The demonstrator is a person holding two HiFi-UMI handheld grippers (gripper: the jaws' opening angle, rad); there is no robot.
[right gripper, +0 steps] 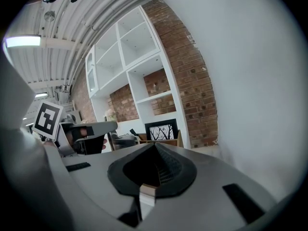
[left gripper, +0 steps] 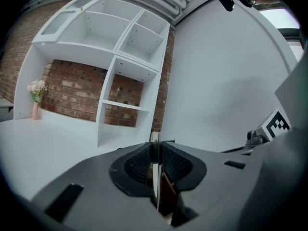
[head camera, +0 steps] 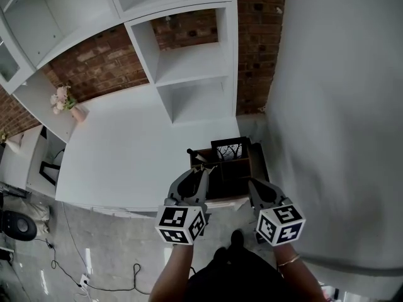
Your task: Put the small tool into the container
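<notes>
I see the white desk (head camera: 126,150) under white shelving (head camera: 189,61). The dark wooden container (head camera: 244,168) sits at the desk's near corner by the wall. My left gripper (head camera: 203,170) is at the container's left edge, its jaws clamped on the small tool (left gripper: 154,177), a thin flat metal strip standing on edge. My right gripper (head camera: 252,183) is beside the container, jaws together with nothing between them.

The left gripper (head camera: 204,169) is held pointing toward 1 o'clock, its jaws pressed onto a thin metal tool (left gripper: 155,177). At its 3 o'clock, the right gripper (head camera: 252,183) is pointed toward 11 o'clock with its jaws closed together. The left forearm (head camera: 171,275) and right forearm (head camera: 297,270) are extended from 6 o'clock.
</notes>
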